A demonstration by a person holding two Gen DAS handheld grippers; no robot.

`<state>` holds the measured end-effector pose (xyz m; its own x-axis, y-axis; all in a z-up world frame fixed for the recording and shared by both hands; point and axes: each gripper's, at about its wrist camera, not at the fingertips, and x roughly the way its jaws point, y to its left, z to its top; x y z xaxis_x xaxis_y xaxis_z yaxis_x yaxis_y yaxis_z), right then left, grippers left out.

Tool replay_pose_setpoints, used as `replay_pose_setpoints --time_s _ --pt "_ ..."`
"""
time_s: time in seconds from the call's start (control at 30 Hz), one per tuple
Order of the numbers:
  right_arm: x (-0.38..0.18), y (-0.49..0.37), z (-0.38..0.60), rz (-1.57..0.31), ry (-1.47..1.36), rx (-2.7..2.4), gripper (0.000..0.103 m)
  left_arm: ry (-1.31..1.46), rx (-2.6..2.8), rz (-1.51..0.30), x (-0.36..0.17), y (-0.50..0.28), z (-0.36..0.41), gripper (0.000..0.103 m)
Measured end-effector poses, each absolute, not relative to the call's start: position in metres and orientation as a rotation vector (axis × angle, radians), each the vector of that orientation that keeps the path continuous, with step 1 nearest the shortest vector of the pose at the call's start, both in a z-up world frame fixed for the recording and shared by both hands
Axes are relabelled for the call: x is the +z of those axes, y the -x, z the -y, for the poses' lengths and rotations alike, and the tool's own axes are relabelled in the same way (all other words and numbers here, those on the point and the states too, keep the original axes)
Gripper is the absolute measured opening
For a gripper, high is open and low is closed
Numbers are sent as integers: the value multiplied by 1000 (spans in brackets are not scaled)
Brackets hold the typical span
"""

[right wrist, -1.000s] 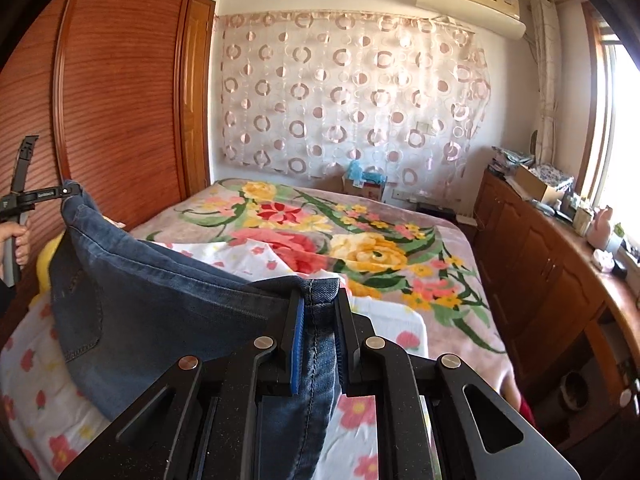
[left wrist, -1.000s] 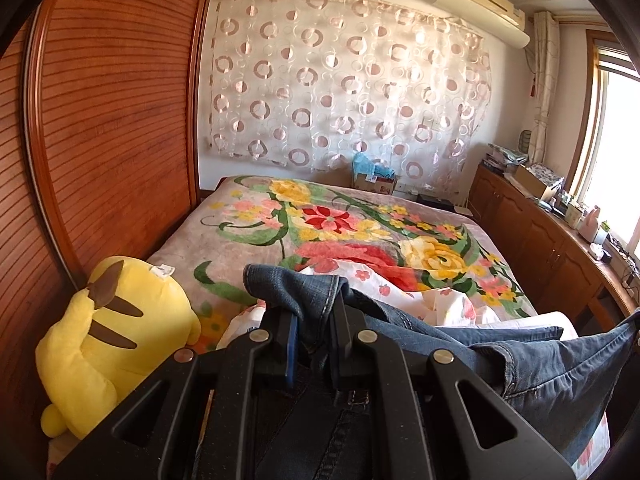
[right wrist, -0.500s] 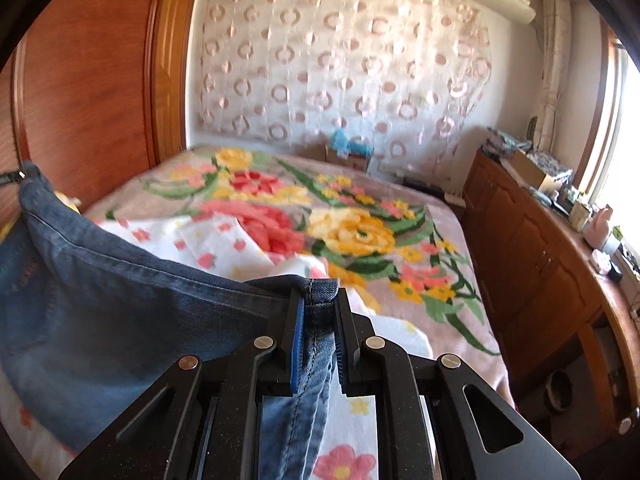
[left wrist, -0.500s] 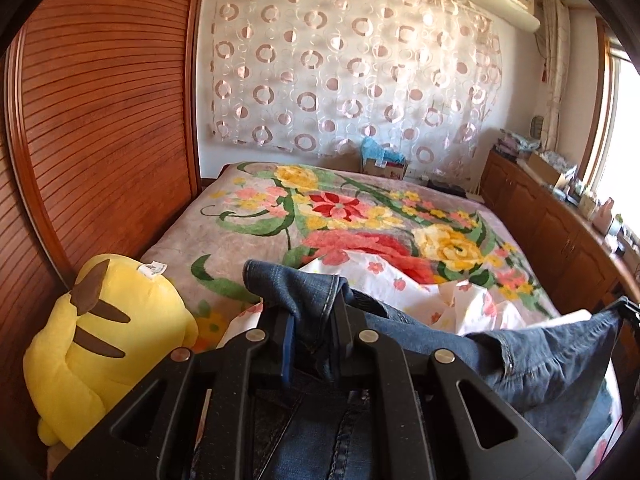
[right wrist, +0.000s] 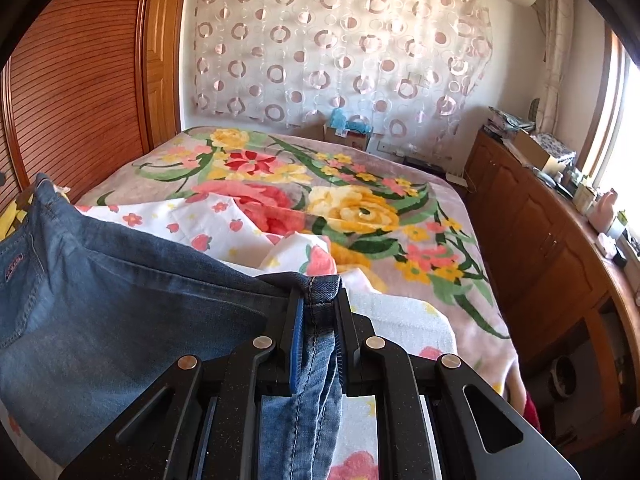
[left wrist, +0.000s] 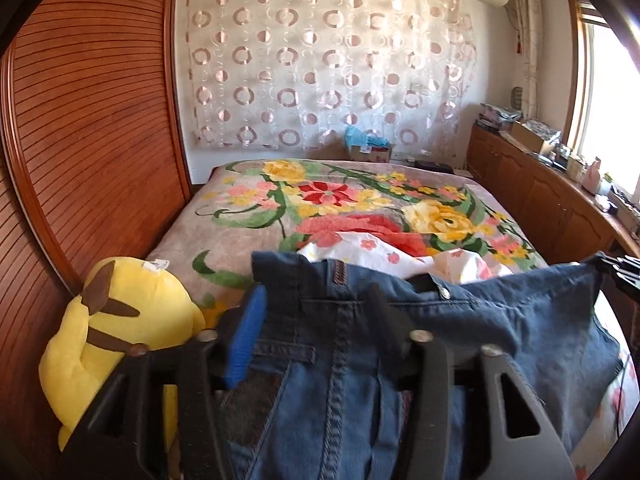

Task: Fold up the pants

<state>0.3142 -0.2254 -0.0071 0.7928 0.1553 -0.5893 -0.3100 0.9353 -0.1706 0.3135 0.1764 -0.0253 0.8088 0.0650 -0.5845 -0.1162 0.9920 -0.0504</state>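
While the right gripper [right wrist: 316,312] clamps the jeans [right wrist: 120,280], the left gripper [left wrist: 316,312] has just been opening, denim between its jaws.

Lighting: bright daylight from the window [left wrist: 600,92] at right, blown out to white in both views. Curtain [right wrist: 340,44] beside it evenly lit. Wardrobe [left wrist: 80,140], farthest from the window, in warm shade. Fisheye bending; black vignette at corners. Left gripper [left wrist: 316,320] motion-blurred; right view sharp.
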Motion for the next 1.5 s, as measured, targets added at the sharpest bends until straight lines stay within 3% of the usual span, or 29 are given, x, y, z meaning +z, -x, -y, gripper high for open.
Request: replay_pose_setpoints --time_s 0.03,0.1,0.17,0.23,0.33,0.97,1.0,1.07,1.13,1.2,1.37,1.5 --pt "-5 -312 227 -605 260 248 14 87 82 -622 -27 -308 -175 81" --pt "-6 -312 231 -605 247 253 14 89 67 -621 -30 -300 -171 82" --pt "-5 -309 233 -606 247 250 22 83 59 -637 -34 -292 -165 82" --pt "-5 -304 237 -608 243 241 39 74 58 -632 -35 -282 -159 82" --pt "-7 -296 244 -628 216 275 47 47 53 -616 -34 -262 -147 82" --pt "-47 -220 288 -843 63 300 52 27 -56 -615 -48 -174 -88 82" --pt "-50 -219 286 -850 58 298 52 26 -55 -615 -48 -171 -86 82" --pt "-50 -218 284 -844 50 304 38 25 -50 -618 -49 -166 -85 82" --pt "-48 -215 281 -821 77 296 16 24 -44 -616 -50 -160 -84 82" --pt "-40 -206 277 -780 88 315 11 28 -36 -612 -49 -156 -85 82" --pt "-12 -174 279 -668 97 319 11 30 -5 -582 -48 -142 -92 82" --pt "-22 -174 283 -688 90 306 11 23 20 -559 -52 -140 -98 82"
